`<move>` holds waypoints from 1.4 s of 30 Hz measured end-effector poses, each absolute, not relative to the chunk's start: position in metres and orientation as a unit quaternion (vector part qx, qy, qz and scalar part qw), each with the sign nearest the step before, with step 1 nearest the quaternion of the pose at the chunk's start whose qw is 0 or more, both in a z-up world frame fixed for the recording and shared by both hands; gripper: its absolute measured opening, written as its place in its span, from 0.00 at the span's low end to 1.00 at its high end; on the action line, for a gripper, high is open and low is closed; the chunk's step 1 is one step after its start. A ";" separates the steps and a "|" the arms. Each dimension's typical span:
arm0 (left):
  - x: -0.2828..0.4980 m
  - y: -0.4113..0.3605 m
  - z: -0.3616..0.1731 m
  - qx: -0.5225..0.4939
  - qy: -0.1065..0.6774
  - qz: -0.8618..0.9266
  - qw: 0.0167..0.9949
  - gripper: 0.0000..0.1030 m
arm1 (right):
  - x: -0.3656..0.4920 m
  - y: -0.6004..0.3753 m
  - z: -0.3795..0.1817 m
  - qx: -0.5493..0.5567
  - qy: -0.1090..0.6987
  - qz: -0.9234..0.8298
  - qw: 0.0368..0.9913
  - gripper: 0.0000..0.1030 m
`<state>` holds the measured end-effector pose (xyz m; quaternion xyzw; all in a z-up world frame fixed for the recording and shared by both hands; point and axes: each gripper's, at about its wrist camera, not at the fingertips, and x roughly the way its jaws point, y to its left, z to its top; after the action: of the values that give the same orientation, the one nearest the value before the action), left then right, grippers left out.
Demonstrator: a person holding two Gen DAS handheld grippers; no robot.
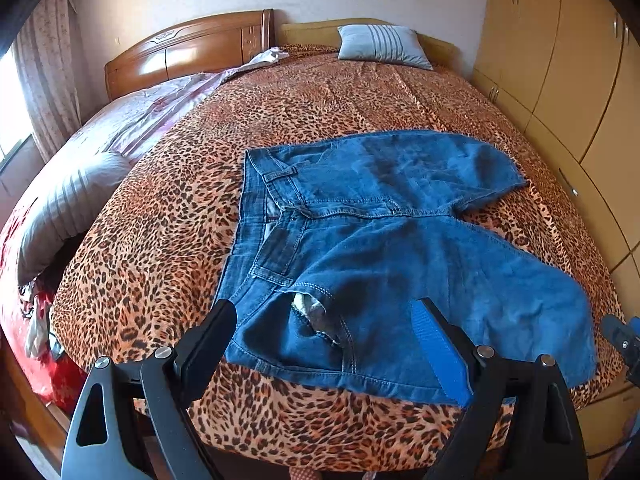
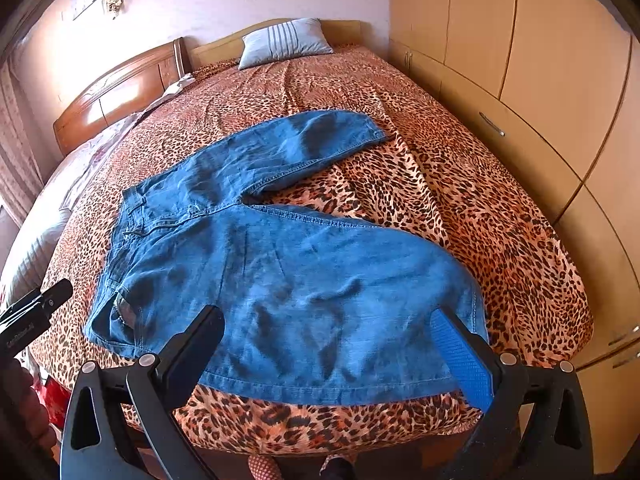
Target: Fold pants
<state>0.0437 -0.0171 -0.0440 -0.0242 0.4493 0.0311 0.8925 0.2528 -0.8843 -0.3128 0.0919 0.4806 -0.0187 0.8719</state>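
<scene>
- The left gripper (image 1: pixel 324 322) has its jaws spread wide and grips nothing; its fingers hover over the near edge of the pants (image 1: pixel 384 248), by the waist end and a pocket with pale lining showing.
- The right gripper (image 2: pixel 328 330) is likewise wide apart and empty, its fingers framing the nearer trouser leg close to the hem.
- The pants, blue denim, lie flat on the leopard-print bedspread (image 1: pixel 304 112), unfolded.
- In the left wrist view the waistband sits toward 9 o'clock and both legs run toward 3 o'clock, so the long axis lies across the bed.
- The legs splay apart in a V; the farther leg angles toward 2 o'clock.
- A grey striped pillow (image 1: pixel 382 46) rests at 12 o'clock by the headboard, well apart from the pants.
- Wardrobe doors (image 2: pixel 520 60) stand along the 3 o'clock side.
</scene>
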 end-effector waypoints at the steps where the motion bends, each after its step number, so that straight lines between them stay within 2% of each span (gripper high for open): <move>1: 0.047 -0.017 -0.046 -0.024 0.455 0.033 0.889 0.88 | 0.254 -0.887 -0.315 0.097 0.483 -0.017 0.870 1.00; 7: 0.074 0.020 -0.088 -0.092 0.560 0.054 0.822 0.86 | 0.266 -0.967 -0.350 0.168 0.519 -0.074 0.835 1.00; 14: 0.109 0.045 -0.147 -0.221 0.655 0.090 0.717 0.84 | 0.304 -1.057 -0.425 0.225 0.588 -0.116 0.769 1.00; 16: 0.117 0.043 -0.157 -0.226 0.670 0.099 0.700 0.79 | 0.319 -1.058 -0.450 0.245 0.610 -0.092 0.748 0.99; 17: 0.122 0.040 -0.162 -0.227 0.678 0.101 0.692 0.71 | 0.325 -1.054 -0.459 0.252 0.617 -0.075 0.742 0.98; 18: 0.126 0.036 -0.167 -0.225 0.690 0.106 0.680 0.59 | 0.331 -1.048 -0.466 0.264 0.622 -0.042 0.736 0.89; 20: 0.134 0.031 -0.172 -0.229 0.698 0.110 0.669 0.51 | 0.341 -1.036 -0.466 0.243 0.628 -0.010 0.739 0.46; 21: 0.137 0.029 -0.169 -0.226 0.694 0.118 0.673 0.46 | 0.346 -1.033 -0.459 0.235 0.619 0.014 0.749 0.28; 22: 0.140 0.026 -0.167 -0.220 0.693 0.121 0.675 0.44 | 0.352 -1.032 -0.449 0.231 0.610 0.047 0.756 0.16; 24: 0.144 0.021 -0.165 -0.206 0.696 0.128 0.676 0.42 | 0.357 -1.026 -0.410 0.180 0.567 0.085 0.799 0.16; 26: 0.145 0.017 -0.165 -0.194 0.698 0.147 0.673 0.41 | 0.349 -1.011 -0.381 0.077 0.525 0.102 0.841 0.16; 28: 0.143 0.009 -0.169 -0.196 0.699 0.161 0.669 0.41 | 0.344 -1.011 -0.406 0.060 0.593 0.117 0.795 0.19; 30: 0.144 0.008 -0.165 -0.206 0.698 0.169 0.664 0.42 | 0.332 -1.032 -0.440 0.115 0.657 0.105 0.738 0.23; 31: 0.142 0.007 -0.166 -0.211 0.698 0.171 0.662 0.42 | 0.329 -1.043 -0.445 0.153 0.660 0.106 0.728 0.27; 33: 0.138 0.006 -0.167 -0.216 0.700 0.173 0.658 0.44 | 0.323 -1.076 -0.447 0.252 0.638 0.097 0.721 0.32; 35: 0.136 0.002 -0.172 -0.226 0.707 0.177 0.646 0.44 | 0.326 -1.094 -0.446 0.296 0.616 0.083 0.725 0.50; 37: 0.132 -0.001 -0.173 -0.232 0.709 0.179 0.641 0.44 | 0.332 -1.101 -0.456 0.339 0.607 0.078 0.714 0.54; 38: 0.131 -0.003 -0.174 -0.229 0.711 0.176 0.641 0.44 | 0.337 -1.099 -0.466 0.361 0.617 0.078 0.695 0.49; 39: 0.129 0.010 -0.183 -0.223 0.711 0.170 0.644 0.44 | 0.344 -1.093 -0.472 0.376 0.622 0.090 0.681 0.36; 40: 0.133 0.012 -0.175 -0.211 0.711 0.163 0.651 0.44 | 0.349 -1.087 -0.462 0.372 0.615 0.104 0.688 0.15; 42: 0.143 0.008 -0.167 -0.172 0.704 0.159 0.670 0.44 | 0.365 -1.076 -0.416 0.313 0.550 0.127 0.764 0.14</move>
<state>0.1426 0.0079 -0.1669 -0.1721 0.7045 0.1594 0.6698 0.3646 -1.0760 -0.4162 0.3125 0.5497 0.1269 0.7642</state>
